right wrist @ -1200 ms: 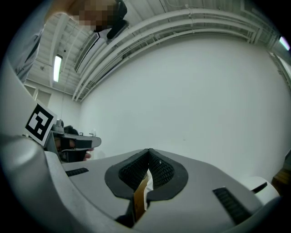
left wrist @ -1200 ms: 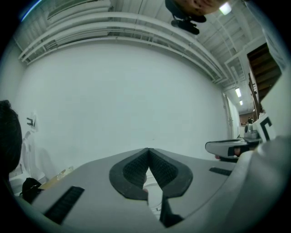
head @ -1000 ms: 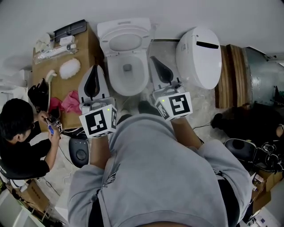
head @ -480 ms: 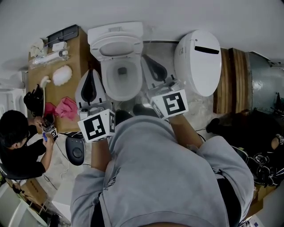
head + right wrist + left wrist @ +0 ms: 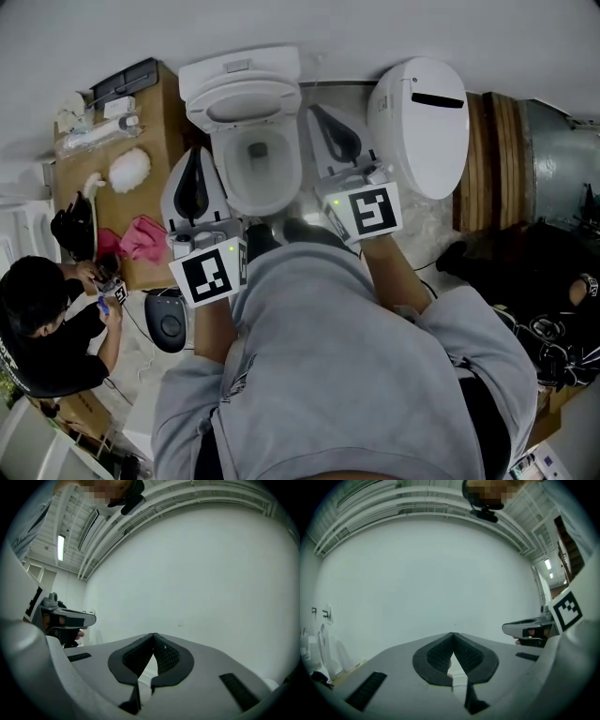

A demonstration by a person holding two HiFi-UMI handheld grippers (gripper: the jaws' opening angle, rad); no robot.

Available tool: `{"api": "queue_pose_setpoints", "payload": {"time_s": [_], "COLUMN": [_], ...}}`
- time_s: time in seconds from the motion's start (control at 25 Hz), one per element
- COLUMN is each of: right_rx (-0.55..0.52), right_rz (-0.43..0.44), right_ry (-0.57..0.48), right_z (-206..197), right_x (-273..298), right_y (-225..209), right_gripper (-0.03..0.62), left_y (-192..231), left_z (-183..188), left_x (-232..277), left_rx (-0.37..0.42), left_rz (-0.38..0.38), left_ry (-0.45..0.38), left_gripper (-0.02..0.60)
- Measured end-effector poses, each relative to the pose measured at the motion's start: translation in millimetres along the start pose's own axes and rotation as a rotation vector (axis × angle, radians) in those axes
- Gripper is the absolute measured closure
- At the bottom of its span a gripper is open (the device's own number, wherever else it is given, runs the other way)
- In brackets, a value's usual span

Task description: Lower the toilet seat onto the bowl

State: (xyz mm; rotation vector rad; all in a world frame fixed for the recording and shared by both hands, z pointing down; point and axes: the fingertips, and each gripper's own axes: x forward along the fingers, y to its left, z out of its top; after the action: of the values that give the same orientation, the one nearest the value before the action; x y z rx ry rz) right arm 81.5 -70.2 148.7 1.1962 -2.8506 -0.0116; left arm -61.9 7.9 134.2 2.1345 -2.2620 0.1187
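**A:** What is lost to view?

**B:** The holder's grey sweatshirt (image 5: pixel 356 375) fills the head view from 4 to 8 o'clock and covers the floor there. The hands are tucked under the marker cubes (image 5: pixel 214 274). Both gripper views show only a plain white wall (image 5: pixel 431 573), and the toilet appears in neither. A seated person (image 5: pixel 47 323) at 8 o'clock is cut off by the frame edge.

**A:** And the toilet seat?

**B:** The toilet seat (image 5: pixel 246 101) is a glossy white oval ring at 12 o'clock. It looks tipped up at the back, not lying on the bowl (image 5: pixel 261 173). The bowl is smooth, white and rounded.

**A:** The grippers?

**B:** The left gripper (image 5: pixel 196 155) sits at the bowl's 9 o'clock and the right gripper (image 5: pixel 321 120) at its 3 o'clock. Neither touches the bowl. Each has a matte grey shell and black cross-hatched pads. In their own views the left gripper (image 5: pixel 453 634) and the right gripper (image 5: pixel 153 635) have their tips pressed together with nothing between them.

**A:** Anything else?

**B:** A brown cardboard box (image 5: pixel 169 103) at 10 o'clock carries a white fluffy brush (image 5: pixel 129 170) and a crumpled pink cloth (image 5: pixel 142 239). A glossy white oval unit (image 5: pixel 417 131) lies at 2 o'clock.
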Motion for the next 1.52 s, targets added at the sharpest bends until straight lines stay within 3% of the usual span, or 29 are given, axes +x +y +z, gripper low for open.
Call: {"api": "queue_pose_setpoints", "payload": {"time_s": [0.2, 0.8, 1.52], "right_rx": [-0.013, -0.065, -0.101], "right_rz": [-0.020, 0.017, 0.067], "right_ry": [0.036, 0.191, 0.322], "right_z": [-8.3, -71.2, -145.4], "right_x": [25.8, 97.2, 135.5], "right_y": [-3.6, 8.2, 1.6], "right_gripper": [0.594, 0.594, 0.592], "left_y": [8.8, 39.0, 67.2], "left_z": [6.0, -42.4, -89.4], "left_x": [11.0, 45.2, 73.7], "left_rx": [0.032, 0.038, 0.014], "left_rz": [-0.043, -0.109, -0.080], "left_ry": [-0.029, 0.067, 0.136], "left_gripper": [0.581, 0.581, 0.581]}}
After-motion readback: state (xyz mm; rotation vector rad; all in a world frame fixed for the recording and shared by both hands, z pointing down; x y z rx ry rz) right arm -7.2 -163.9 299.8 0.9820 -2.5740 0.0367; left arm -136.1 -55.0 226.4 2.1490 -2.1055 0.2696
